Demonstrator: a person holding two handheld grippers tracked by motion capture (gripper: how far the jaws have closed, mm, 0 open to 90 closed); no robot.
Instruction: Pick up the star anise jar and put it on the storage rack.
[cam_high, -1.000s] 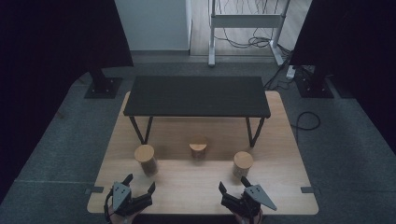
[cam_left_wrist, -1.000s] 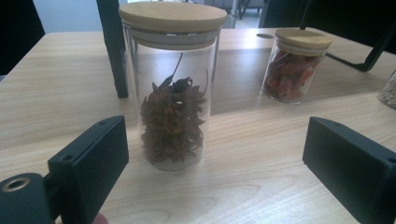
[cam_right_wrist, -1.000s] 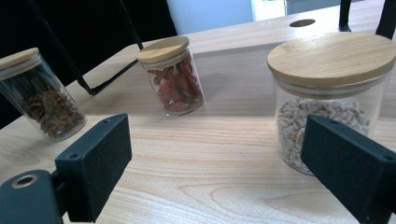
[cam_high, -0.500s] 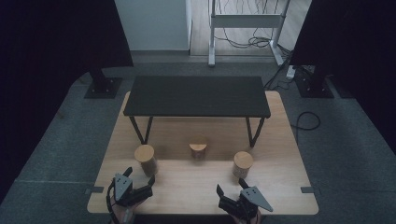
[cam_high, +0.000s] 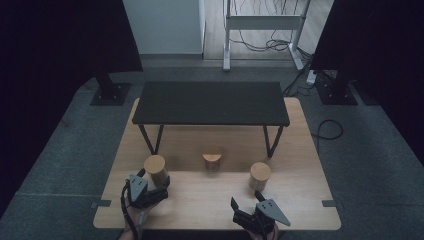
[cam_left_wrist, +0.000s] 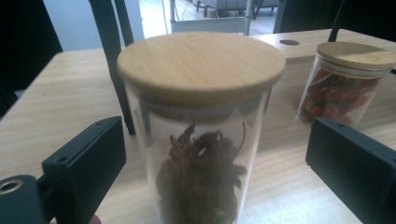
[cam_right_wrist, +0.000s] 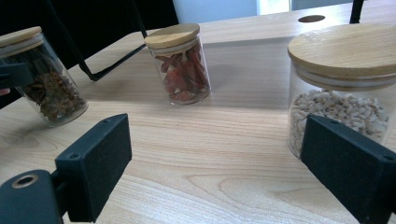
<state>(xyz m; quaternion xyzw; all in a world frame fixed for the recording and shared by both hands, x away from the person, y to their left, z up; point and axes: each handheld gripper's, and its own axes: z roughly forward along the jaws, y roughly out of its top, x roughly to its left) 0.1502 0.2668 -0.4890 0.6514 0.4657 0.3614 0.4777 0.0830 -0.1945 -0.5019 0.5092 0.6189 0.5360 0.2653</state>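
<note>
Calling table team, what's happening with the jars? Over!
Left gripper open, jaws either side of the dark-spice jar, not touching. Right gripper open, holding nothing, by the pale-nut jar. Nothing in the way.

Each hand carries a black two-jaw gripper, the left gripper (cam_high: 159, 186) topped by a small grey block with a dark cable looping beneath it, the right gripper (cam_high: 246, 199) bearing a grey three-cornered plate, and both have flat, matte, rectangular jaw pads beside a brass-ringed screw hole.

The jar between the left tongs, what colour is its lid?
The lid is light tan bamboo wood, plain; the left gripper view shows it best.
</note>
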